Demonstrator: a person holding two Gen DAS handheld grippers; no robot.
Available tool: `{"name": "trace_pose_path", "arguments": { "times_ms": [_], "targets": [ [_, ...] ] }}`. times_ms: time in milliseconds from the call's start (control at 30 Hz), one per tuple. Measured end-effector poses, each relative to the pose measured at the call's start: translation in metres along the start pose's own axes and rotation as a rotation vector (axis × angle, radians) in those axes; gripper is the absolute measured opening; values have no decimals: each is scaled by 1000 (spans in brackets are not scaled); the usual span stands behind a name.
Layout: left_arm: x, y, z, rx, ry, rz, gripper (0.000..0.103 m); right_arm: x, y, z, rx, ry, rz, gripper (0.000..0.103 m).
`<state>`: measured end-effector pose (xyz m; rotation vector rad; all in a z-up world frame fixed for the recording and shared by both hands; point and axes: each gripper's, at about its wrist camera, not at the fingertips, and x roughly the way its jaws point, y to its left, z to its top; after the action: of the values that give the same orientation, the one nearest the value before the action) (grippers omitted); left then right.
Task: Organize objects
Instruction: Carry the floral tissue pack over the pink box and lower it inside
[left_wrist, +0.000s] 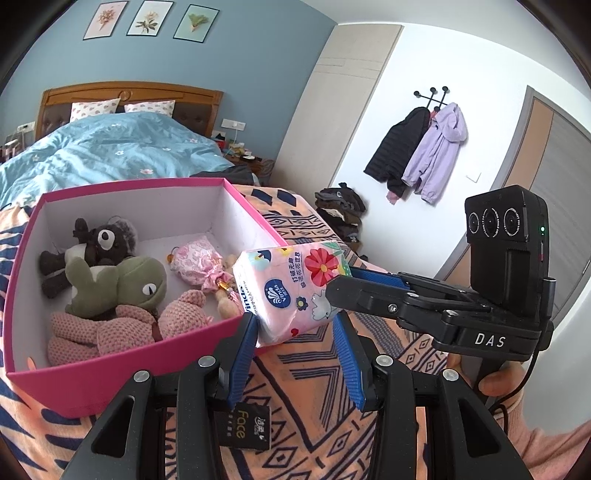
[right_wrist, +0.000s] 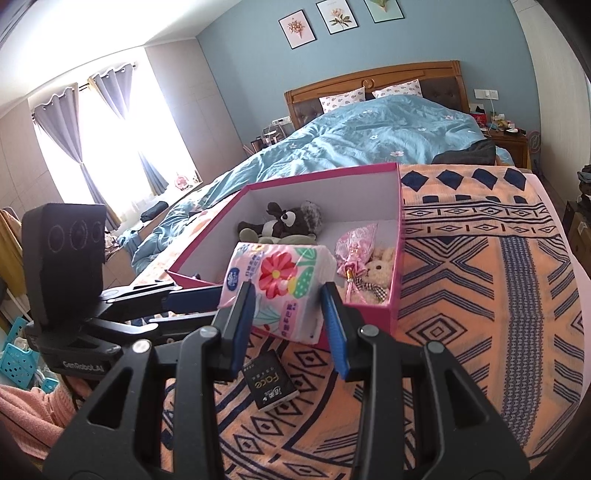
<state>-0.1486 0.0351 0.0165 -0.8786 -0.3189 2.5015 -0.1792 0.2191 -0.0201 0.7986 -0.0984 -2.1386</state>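
I hold one pack of tissues (left_wrist: 291, 291) with both tools at once. My left hand-held gripper (left_wrist: 295, 343) pinches the near end of the pack between its blue pads, and my right hand-held gripper (right_wrist: 288, 314) pinches the same pack from the other side, so neither one is spread. In the left view the right one comes in from the right edge and its fingers meet the pack near the flower print.

The landmark is the pink box (left_wrist: 122, 373) on the patterned blanket (left_wrist: 314, 424) of the bed. The pack hangs in the air just beside the box, at its near right corner, and a part of it is already over the rim. Its long axis runs from my grippers toward the inside of the box, a little tilted upward.

Inside the box lie soft toys (left_wrist: 110, 280) on the left side and a pink pouch (left_wrist: 195, 266) near the middle. I judge that the free place is near the right wall, so the pack must go forward and slightly left, over the rim, then down. Both hands are equally near.

A small black packet (right_wrist: 271, 384) lies on the blanket in front of the box, under my grippers, not yet put away.
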Motion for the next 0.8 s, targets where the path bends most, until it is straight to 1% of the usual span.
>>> {"name": "trace_pose_path", "arguments": {
  "times_ms": [267, 600, 800],
  "targets": [
    [7, 4, 8, -1, 2, 17, 42, 6, -3, 6, 1, 1, -4, 40],
    [23, 18, 18, -15, 24, 47, 42, 20, -13, 15, 13, 18, -16, 41],
    [36, 25, 23, -26, 50, 55, 42, 33, -23, 18, 32, 32, -34, 41]
  ]
}}
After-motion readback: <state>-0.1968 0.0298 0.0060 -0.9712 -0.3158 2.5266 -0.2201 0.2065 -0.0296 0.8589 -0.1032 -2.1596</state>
